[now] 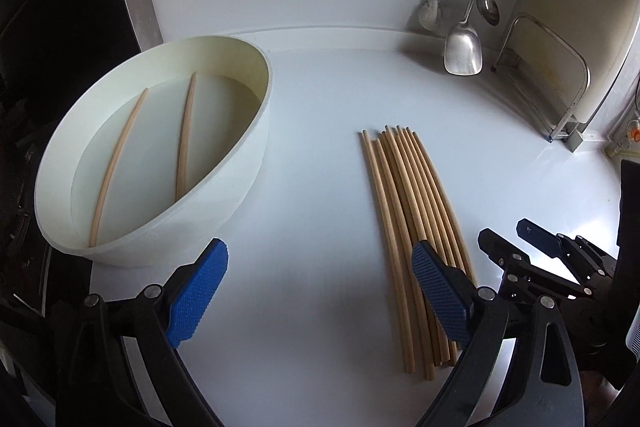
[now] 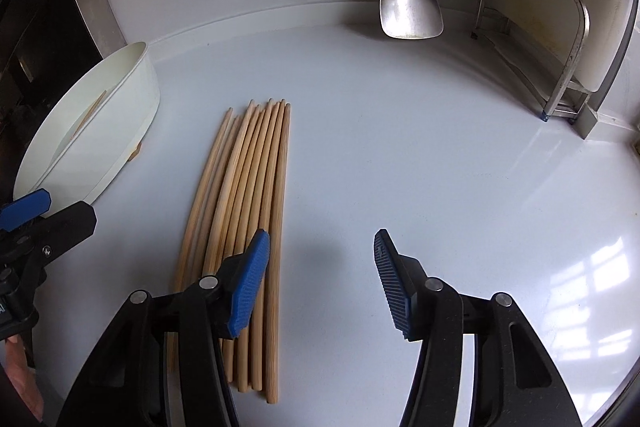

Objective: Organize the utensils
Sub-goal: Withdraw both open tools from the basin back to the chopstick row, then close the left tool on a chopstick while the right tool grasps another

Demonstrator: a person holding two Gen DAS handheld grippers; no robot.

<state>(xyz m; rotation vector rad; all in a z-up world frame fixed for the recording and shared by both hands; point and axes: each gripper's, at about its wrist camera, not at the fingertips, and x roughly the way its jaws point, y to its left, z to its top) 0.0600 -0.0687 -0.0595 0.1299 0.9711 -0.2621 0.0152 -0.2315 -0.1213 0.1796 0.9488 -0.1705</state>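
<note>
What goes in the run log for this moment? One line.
left claw open | right claw open | two wooden chopsticks in white oval tub | bundle of wooden chopsticks on counter

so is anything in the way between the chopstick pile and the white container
Nothing visible. The chopsticks lie on bare countertop, with open surface between them and the white container, which holds two chopsticks. Both the left gripper and right gripper are open, empty.

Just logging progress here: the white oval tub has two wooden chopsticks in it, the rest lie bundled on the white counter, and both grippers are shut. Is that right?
Not quite. Both the left gripper and the right gripper are open and empty, as each wrist view shows. The rest holds: the left wrist view shows two wooden chopsticks in the white oval tub, the others bundled on the white counter.
</note>
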